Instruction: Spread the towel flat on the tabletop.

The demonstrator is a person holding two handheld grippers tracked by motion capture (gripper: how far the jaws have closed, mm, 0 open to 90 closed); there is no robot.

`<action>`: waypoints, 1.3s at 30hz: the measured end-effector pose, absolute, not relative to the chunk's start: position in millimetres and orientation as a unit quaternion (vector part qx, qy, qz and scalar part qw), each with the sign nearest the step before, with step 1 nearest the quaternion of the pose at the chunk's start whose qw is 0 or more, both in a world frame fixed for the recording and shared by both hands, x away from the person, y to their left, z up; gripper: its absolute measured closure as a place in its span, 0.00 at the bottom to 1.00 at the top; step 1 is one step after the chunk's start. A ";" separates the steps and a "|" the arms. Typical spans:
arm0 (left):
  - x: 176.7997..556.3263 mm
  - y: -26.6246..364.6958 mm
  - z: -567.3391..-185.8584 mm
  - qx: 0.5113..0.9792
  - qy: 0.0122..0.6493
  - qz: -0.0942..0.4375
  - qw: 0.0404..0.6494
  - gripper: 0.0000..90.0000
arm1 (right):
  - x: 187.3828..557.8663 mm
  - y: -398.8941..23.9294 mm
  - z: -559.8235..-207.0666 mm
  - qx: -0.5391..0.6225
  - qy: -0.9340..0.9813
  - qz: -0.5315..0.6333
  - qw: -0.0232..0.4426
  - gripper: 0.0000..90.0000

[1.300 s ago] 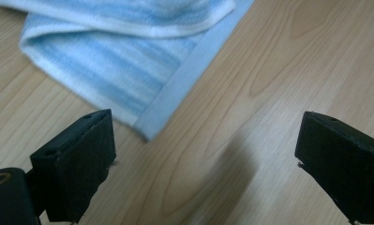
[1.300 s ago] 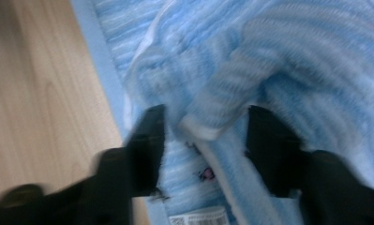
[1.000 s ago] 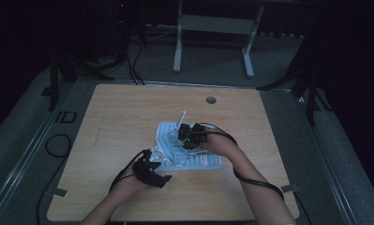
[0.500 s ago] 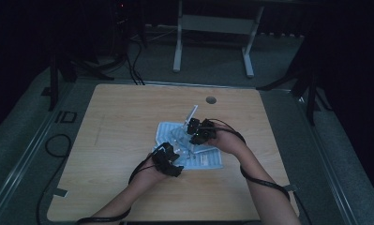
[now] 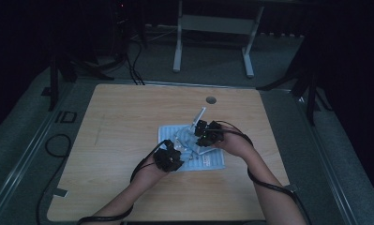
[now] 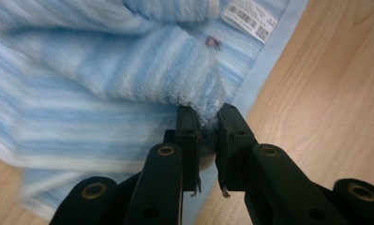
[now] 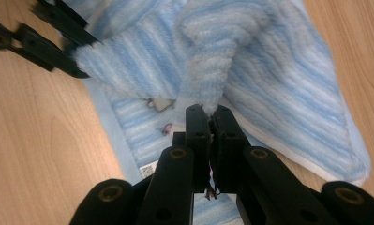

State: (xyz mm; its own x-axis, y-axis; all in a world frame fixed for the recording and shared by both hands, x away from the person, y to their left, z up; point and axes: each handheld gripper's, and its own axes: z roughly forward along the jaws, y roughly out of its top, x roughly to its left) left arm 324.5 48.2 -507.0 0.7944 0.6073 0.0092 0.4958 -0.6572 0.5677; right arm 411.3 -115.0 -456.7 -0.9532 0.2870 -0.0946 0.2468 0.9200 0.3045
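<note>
A light blue striped towel (image 5: 208,159) lies partly bunched on the wooden table (image 5: 128,117). My left gripper (image 5: 169,158) is at the towel's near left edge. Its jaws have just been closing, and in the left gripper view they pinch a raised fold of the towel (image 6: 194,89) between the fingertips (image 6: 188,123). A white barcode label (image 6: 250,16) is sewn on the towel further off. My right gripper (image 5: 207,133) is at the far side, shut on a lifted corner of the towel (image 7: 217,56). The left gripper (image 7: 79,58) also appears at the top left of the right gripper view, holding the towel.
A round cable hole (image 5: 211,100) sits near the table's far edge. A white metal stand (image 5: 213,28) is on the floor beyond the table, and a black cable (image 5: 58,145) lies on the floor at the left. Bare wood surrounds the towel.
The left hand moved from the front left up to the towel, and its jaws closed on a fold. The right hand shifted to the right, lifting its corner of the towel.
</note>
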 end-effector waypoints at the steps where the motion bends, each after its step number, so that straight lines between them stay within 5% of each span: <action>1: 322.3 47.6 -504.9 0.907 0.298 0.095 0.281 0.90 | 410.5 -117.1 -456.1 0.135 0.977 0.147 0.070 0.96; 8: 302.7 55.7 -474.3 0.898 0.276 0.097 0.328 0.94 | 396.1 -137.5 -442.0 0.136 0.974 0.163 0.074 0.96; 13: 307.3 98.7 -431.1 0.855 0.322 0.146 0.380 0.94 | 387.6 -157.9 -416.2 0.138 0.968 0.179 0.105 0.96; 24: 352.9 147.1 -477.6 0.828 0.431 0.132 0.335 0.92 | 402.8 -189.6 -431.0 0.193 0.959 0.193 0.079 0.96; 27: 350.7 142.3 -489.3 0.823 0.446 0.118 0.332 0.66 | 409.8 -180.5 -449.7 0.211 0.958 0.178 0.078 0.83; 30: 336.7 138.3 -487.0 0.826 0.429 0.118 0.346 0.54 | 412.0 -180.5 -457.6 0.233 0.953 0.179 0.078 0.76; 35: 309.9 133.7 -480.0 0.817 0.413 0.115 0.385 0.47 | 401.4 -181.0 -464.1 0.234 0.952 0.183 0.068 0.69; 39: 290.9 135.0 -472.7 0.823 0.405 0.121 0.378 0.48 | 386.4 -189.2 -471.5 0.230 0.954 0.178 0.070 0.75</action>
